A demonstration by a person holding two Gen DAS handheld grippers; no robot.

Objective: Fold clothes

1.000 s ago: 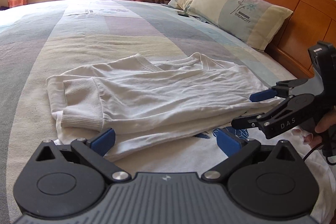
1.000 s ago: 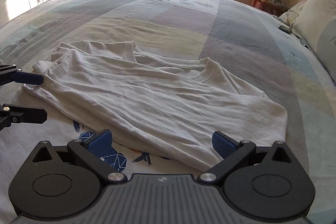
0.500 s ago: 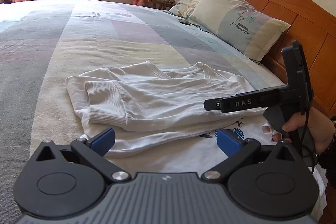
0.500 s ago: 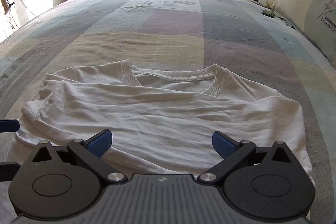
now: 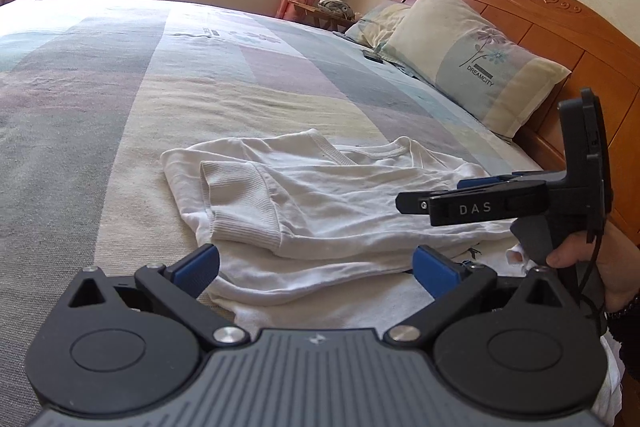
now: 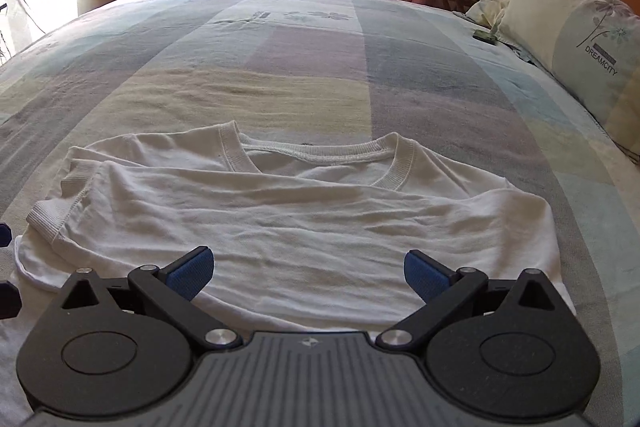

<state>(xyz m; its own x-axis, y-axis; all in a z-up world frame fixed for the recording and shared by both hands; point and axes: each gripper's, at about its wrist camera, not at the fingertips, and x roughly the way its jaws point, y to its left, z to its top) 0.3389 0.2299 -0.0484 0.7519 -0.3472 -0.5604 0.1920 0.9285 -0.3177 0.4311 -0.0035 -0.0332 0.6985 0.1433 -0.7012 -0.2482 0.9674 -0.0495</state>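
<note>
A white T-shirt lies partly folded on the bed, its sleeves turned inward over the body and its collar toward the far side. In the left wrist view the same white T-shirt shows a ribbed sleeve cuff on top at its left. My left gripper is open just above the shirt's near edge, holding nothing. My right gripper is open over the shirt's near half, also with nothing held. The left wrist view shows the right gripper from the side, above the shirt's right part, with a hand on its handle.
The striped bedspread stretches far beyond the shirt. Pillows lean on the wooden headboard at the right. A small dark object lies near the pillows. A window and curtains stand at the far wall.
Both grippers have drawn back and risen a little from the shirt. The right gripper swung round from the shirt's right edge to face it squarely. The shirt has not moved.
</note>
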